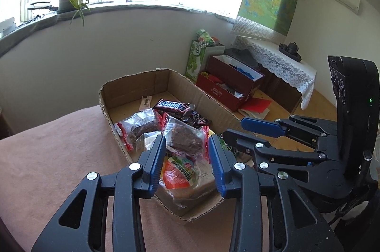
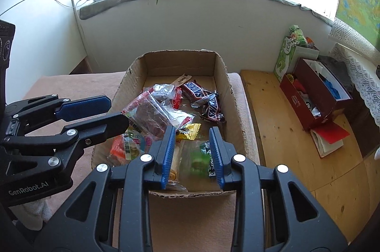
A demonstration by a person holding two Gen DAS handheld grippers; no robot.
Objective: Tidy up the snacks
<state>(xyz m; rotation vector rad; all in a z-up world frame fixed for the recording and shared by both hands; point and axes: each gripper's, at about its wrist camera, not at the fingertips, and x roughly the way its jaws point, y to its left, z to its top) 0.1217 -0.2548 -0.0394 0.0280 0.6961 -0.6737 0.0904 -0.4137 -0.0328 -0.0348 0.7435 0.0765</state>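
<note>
Left wrist view: left gripper [image 1: 187, 145] part open over the near end of the cardboard box [image 1: 133, 86], nothing between its blue pads. Below the gap lie a clear-wrapped brown cake [image 1: 184, 137] and an orange-green packet [image 1: 178, 175]. Snickers bar [image 1: 172, 107] lies further back. Right gripper [image 1: 239, 127] enters from the right; its grip is unclear here.

Right wrist view: right gripper [image 2: 192, 141] part open, empty, above a blurred green packet [image 2: 198, 157] and a yellow candy [image 2: 190, 131]. Box's near wall partly hidden by the fingers.
</note>
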